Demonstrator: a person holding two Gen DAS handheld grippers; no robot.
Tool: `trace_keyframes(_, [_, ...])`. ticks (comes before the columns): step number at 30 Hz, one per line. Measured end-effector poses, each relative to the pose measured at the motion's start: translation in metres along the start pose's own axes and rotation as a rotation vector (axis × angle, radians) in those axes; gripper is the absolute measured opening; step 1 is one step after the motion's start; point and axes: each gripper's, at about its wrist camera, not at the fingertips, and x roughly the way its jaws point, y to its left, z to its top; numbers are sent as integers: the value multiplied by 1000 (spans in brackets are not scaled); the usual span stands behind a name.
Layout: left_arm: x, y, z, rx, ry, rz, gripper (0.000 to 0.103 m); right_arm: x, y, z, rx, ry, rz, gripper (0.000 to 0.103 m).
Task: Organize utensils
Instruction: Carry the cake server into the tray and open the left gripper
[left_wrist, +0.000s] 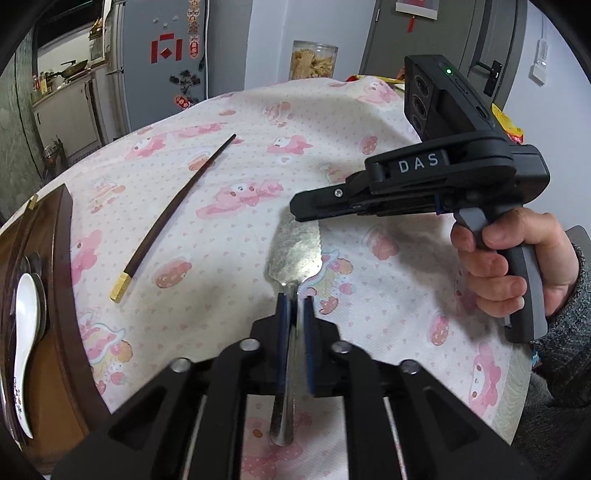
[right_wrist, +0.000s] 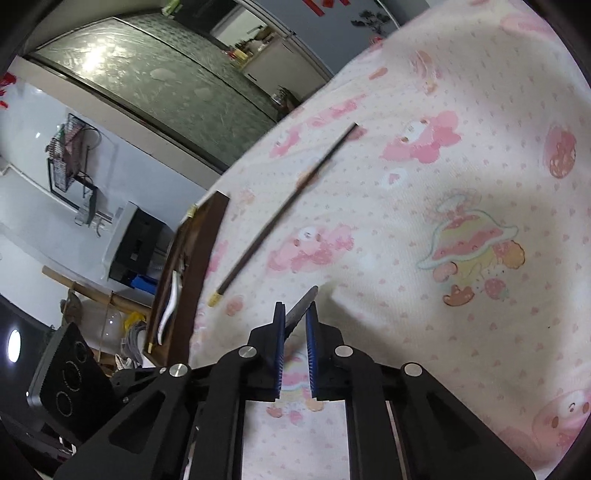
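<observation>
A metal spoon (left_wrist: 293, 251) lies on the pink cartoon-print tablecloth (left_wrist: 207, 314), its handle running back between the fingers of my left gripper (left_wrist: 295, 299). Those pads stand slightly apart around the spoon's neck, with a sliver of cloth showing beside it. My right gripper (left_wrist: 295, 212) comes in from the right and is shut on the tip of the spoon's bowl. In the right wrist view the spoon (right_wrist: 301, 308) shows edge-on, pinched in the right gripper (right_wrist: 295, 314). A dark chopstick (left_wrist: 177, 210) with a gold end lies to the left, also seen as the chopstick (right_wrist: 284, 210).
A dark wooden tray (left_wrist: 62, 258) sits at the table's left edge with a white ceramic spoon (left_wrist: 26, 332) in it; the tray (right_wrist: 195, 251) also holds a chopstick. A person's hand (left_wrist: 517, 266) grips the right handle. A glass jar (left_wrist: 314, 61) stands at the far table edge.
</observation>
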Motion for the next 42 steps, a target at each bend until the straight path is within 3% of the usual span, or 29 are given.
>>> trace_keyframes(4, [-9, 1, 2, -20, -16, -24, 22, -7, 11, 3, -24, -22, 25, 8])
trace_keyframes(6, [-12, 1, 0, -25, -22, -13, 38, -11, 18, 4, -37, -32, 26, 8])
trace_keyframes(8, [-12, 0, -3, -14, -21, 9, 38, -14, 25, 5, -50, -38, 34, 7])
trace_keyframes(10, [-11, 3, -6, -20, -7, 13, 35, -17, 34, 5, -63, -41, 59, 6])
trace_keyframes(11, [-9, 4, -8, -20, 2, 12, 22, -19, 38, 5, -70, -46, 63, 5])
trace_keyframes(12, [-10, 4, -10, -16, 4, 1, 18, -21, 44, 5, -81, -49, 68, 5])
trace_keyframes(13, [-13, 3, -11, -13, -5, -4, 7, -22, 50, 5, -92, -52, 71, 4])
trace_keyframes(17, [-27, 1, -14, 7, -21, 38, 8, -22, 66, 8, -117, -50, 86, 4])
trace_keyframes(25, [-88, 38, -18, -50, -84, 116, 8, 1, 129, 19, -184, -32, 168, 4])
trace_keyframes(32, [-120, 93, -32, -102, -78, 257, 8, 68, 177, 35, -186, 47, 255, 4])
trace_keyframes(42, [-108, 157, -40, -187, -9, 312, 10, 153, 175, 49, -127, 137, 255, 6])
